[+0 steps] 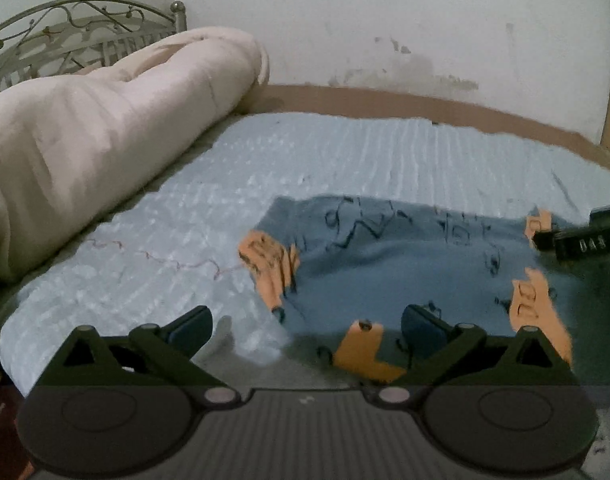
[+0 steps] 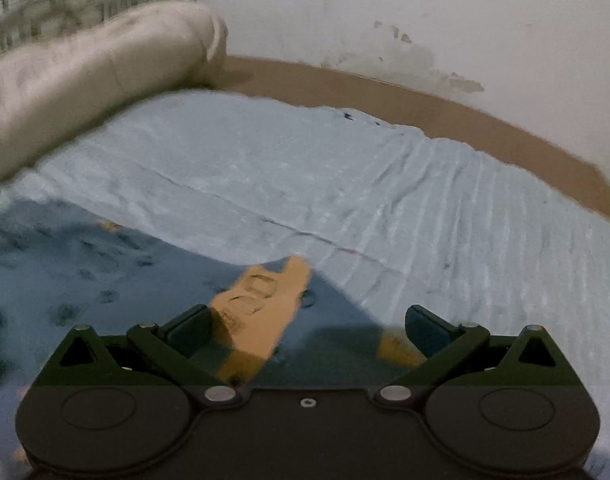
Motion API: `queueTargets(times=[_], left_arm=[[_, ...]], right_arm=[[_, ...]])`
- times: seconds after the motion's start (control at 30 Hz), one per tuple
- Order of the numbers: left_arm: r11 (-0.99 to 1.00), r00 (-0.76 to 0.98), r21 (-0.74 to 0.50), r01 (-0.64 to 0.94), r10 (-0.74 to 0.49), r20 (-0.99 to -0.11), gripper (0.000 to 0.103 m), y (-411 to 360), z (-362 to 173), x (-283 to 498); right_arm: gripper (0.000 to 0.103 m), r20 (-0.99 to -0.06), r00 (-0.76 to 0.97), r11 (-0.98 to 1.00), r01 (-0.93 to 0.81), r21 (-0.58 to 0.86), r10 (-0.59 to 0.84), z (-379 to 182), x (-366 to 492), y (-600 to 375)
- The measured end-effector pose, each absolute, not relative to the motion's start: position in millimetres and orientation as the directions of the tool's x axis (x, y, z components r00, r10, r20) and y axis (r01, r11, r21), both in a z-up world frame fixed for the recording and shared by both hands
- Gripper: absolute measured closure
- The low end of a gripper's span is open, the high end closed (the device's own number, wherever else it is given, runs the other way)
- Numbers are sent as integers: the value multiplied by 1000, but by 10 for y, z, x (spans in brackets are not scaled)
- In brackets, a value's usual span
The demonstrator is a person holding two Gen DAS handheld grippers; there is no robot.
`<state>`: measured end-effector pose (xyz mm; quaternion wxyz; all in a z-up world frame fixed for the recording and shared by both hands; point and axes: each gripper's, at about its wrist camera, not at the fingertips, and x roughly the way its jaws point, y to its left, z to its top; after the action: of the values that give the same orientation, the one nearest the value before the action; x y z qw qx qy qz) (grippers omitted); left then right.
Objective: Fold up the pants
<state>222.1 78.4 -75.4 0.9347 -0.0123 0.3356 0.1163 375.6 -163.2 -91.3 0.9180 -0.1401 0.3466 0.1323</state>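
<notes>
The pants (image 1: 405, 264) (blue-grey, dark print, orange patches) lie folded on the pale blue blanket (image 1: 177, 216) of the bed, near its front edge. The left hand-held gripper (image 1: 307, 326) stands wide apart, gripping nothing, above their near left corner. The right hand-held gripper (image 2: 307, 326) is likewise spread wide over their right end. A rolled cream quilt (image 1: 105, 132) lies to the left.

The pants (image 1: 389, 264) are blue-grey with dark print and orange patches. They lie folded and flat on the bed, just ahead of the left claw (image 1: 307, 326), spreading toward its right.
</notes>
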Motion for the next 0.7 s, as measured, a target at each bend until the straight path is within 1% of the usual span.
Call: queueTargets(times=[0.1, 0.2, 0.33, 0.43, 0.53, 0.7], left_arm=[[973, 748, 59, -224, 211, -629, 1, 768, -756, 2203], [972, 745, 65, -225, 215, -632, 1, 766, -745, 2197], [972, 747, 73, -225, 221, -627, 1, 703, -708, 2159], [972, 757, 79, -219, 221, -615, 1, 568, -670, 2117], [975, 768, 89, -206, 217, -603, 1, 376, -631, 2065], [985, 779, 101, -143, 175, -602, 1, 31, -572, 2006]], right_arm=[[1, -633, 774, 951, -205, -233, 11, -955, 3860, -1827], [1, -626, 780, 979, -119, -168, -13, -901, 3773, -2109], [1, -601, 796, 980, -163, -110, 65, -769, 3184, -2381], [1, -608, 791, 967, -199, -158, 63, -813, 2662, -2501], [1, -581, 814, 968, -137, -208, -10, -827, 2247, -2742], [1, -544, 816, 971, 88, -220, -197, -869, 1936, -3374]])
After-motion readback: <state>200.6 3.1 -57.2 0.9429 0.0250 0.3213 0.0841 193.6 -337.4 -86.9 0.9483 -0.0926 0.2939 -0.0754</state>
